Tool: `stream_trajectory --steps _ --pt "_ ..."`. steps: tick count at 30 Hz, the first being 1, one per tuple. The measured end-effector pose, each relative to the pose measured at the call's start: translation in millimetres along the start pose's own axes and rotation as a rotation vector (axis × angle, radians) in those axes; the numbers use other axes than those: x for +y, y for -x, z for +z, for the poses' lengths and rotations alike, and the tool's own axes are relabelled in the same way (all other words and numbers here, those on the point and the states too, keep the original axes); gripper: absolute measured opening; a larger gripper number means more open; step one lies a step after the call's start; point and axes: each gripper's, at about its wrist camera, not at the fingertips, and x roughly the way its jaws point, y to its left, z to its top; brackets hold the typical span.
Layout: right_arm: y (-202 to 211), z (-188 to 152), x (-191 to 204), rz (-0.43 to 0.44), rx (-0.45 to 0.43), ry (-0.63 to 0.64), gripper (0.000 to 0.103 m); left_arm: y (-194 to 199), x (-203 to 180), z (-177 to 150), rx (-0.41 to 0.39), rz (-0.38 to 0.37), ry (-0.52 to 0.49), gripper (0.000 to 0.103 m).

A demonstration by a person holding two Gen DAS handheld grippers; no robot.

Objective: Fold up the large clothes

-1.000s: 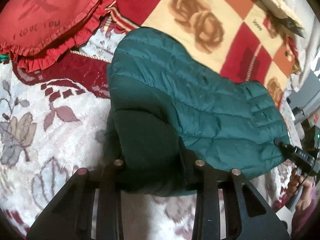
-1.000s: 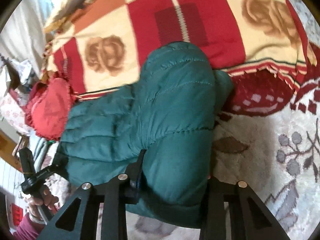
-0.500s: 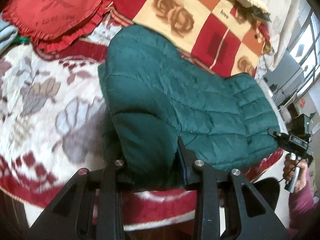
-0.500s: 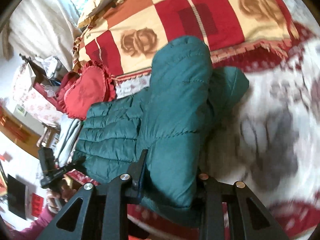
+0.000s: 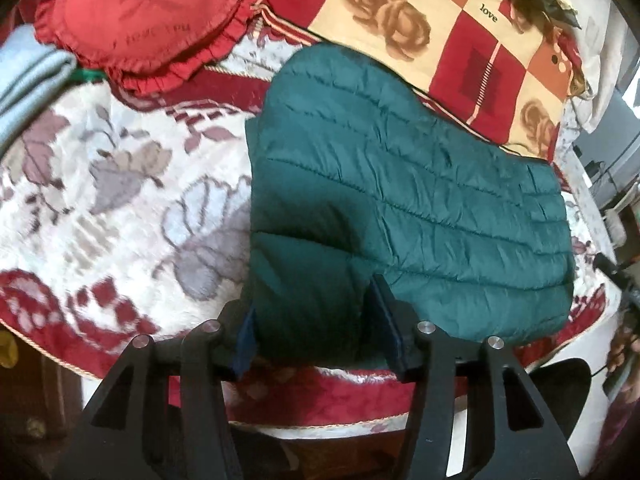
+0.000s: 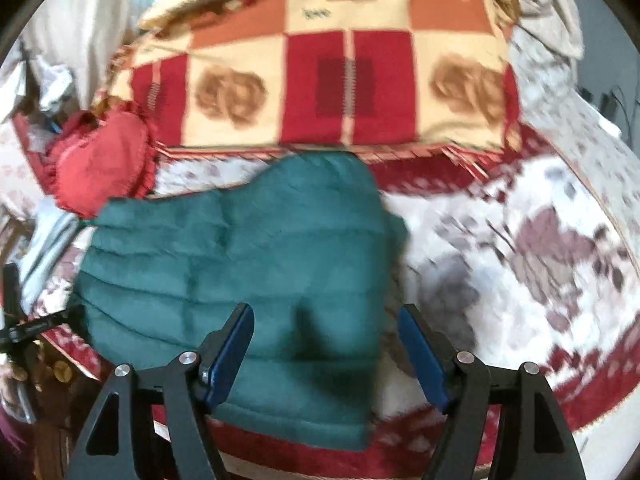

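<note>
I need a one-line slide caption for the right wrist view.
Right gripper, jaws just opened, above a folded green jacket on a floral bedspread.

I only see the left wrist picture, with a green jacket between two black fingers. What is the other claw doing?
Observer: The right gripper has just been opening its jaws. The green jacket lies between them, with a gap beside one blue pad.
Visitor: What's next to the jacket on that side?
Observer: The flowered bedspread, which has a red border.
Visitor: And the red cushion?
Observer: From here the red cushion is heart-shaped.
</note>
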Motion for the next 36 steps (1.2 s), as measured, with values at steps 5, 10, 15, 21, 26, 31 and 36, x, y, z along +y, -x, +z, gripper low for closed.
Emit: stream_trajectory --steps 5,10,15,21,26,31,36 --pt "-32.4 -1.4 37.6 -0.021 -0.008 0.116 0.072 9.0 1.4 -3.1 -0.03 0.117 -0.036 0.052" --pt "-64.9 8.3 53.6 -0.015 -0.027 0.134 0.072 27.1 14.3 -3.2 -0.102 0.185 -0.044 0.052" --pt "-83.3 25.1 62.0 -0.043 -0.074 0.125 0.072 17.0 3.7 13.6 -0.13 0.148 -0.041 0.052" --pt "-119.4 40.1 66.5 -0.087 -0.033 0.132 0.072 -34.0 -24.4 45.9 -0.118 0.153 -0.026 0.052" --pt "-147.9 46.0 66.0 -0.107 0.002 0.153 0.073 -70.4 -34.1 68.1 -0.101 0.229 -0.032 0.054" --pt "-175.7 51.9 62.0 -0.096 0.042 0.156 0.075 -91.1 -30.0 75.0 -0.094 0.255 -0.028 0.062" --pt "-185.4 52.3 60.8 -0.095 0.064 0.166 0.076 -97.5 -30.4 72.2 -0.109 0.265 -0.043 0.063"
